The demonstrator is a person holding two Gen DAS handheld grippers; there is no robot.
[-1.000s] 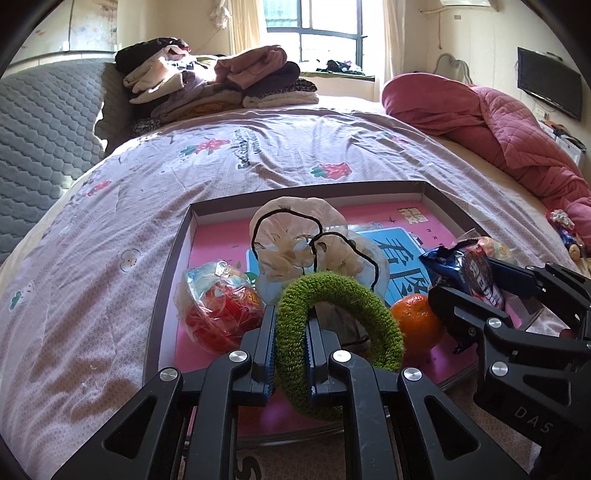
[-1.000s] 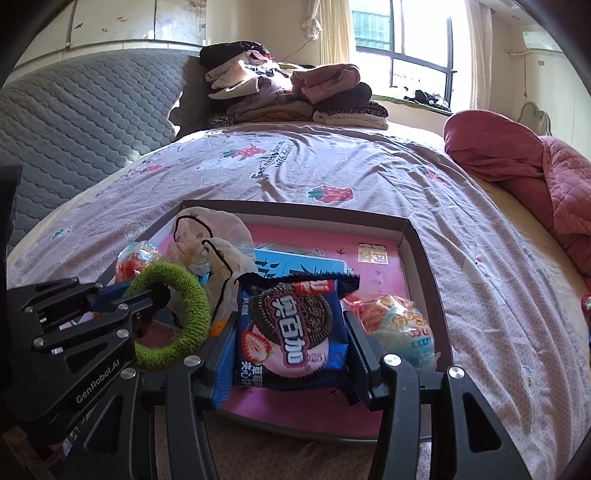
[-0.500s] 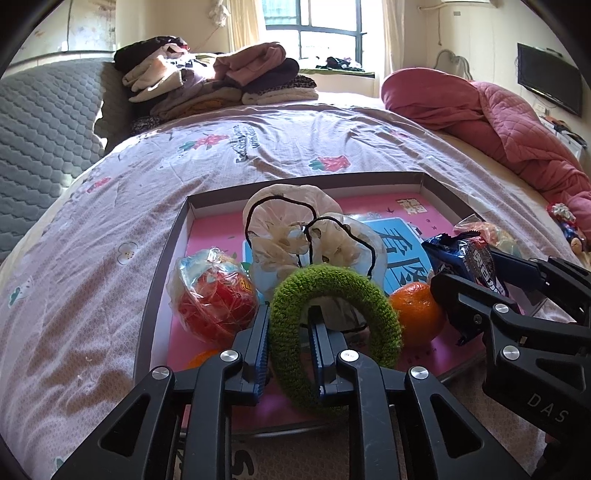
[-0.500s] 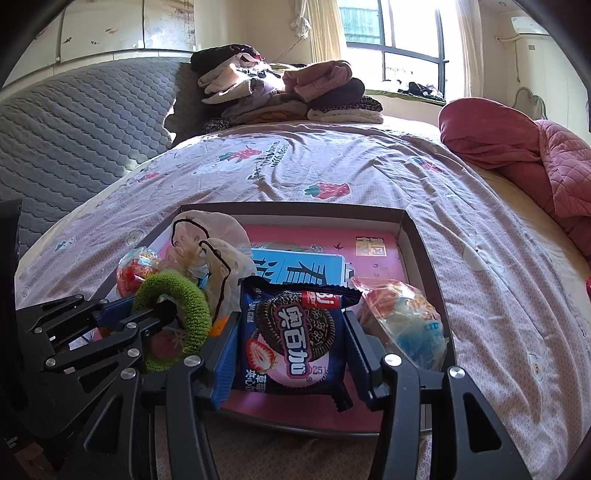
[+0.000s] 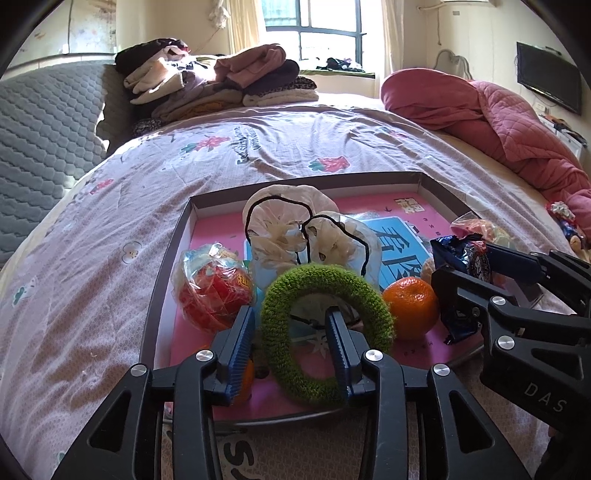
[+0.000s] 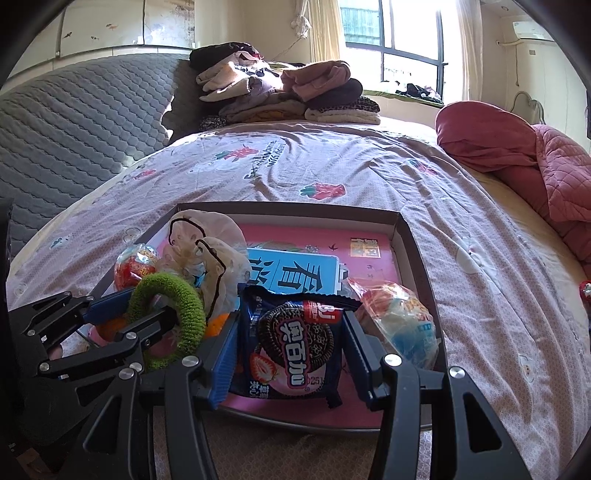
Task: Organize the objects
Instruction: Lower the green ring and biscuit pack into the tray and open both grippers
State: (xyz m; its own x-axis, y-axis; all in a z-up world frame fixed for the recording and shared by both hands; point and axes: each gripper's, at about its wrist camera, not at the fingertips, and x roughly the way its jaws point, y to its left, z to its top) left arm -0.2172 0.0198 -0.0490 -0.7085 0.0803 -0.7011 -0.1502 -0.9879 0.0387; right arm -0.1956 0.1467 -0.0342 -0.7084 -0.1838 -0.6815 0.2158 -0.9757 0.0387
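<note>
Where pink-floored tray (image 5: 177, 258) sits: scrunchie (image 5: 325, 332), orange (image 5: 412, 306), snack bags.

We see a bed (image 5: 258, 155) spread with a pale lilac sheet printed with strawberries and small flowers. At its far end sits a heap of folded clothes (image 5: 218, 81) in browns, pinks and creams, resting against the grey quilted headboard (image 5: 40, 125) that curves along the left side. To the right lies a bunched pink quilted blanket (image 5: 491, 122), touching the sheet's edge. Behind the clothes we find a window (image 5: 317, 44) with a dark frame and pale curtains on either side, bright with daylight. On the far right wall hangs a dark flat television (image 5: 546, 81). In the right wrist view an air conditioner (image 6: 532, 31) is mounted high on the wall beside the window.
</note>
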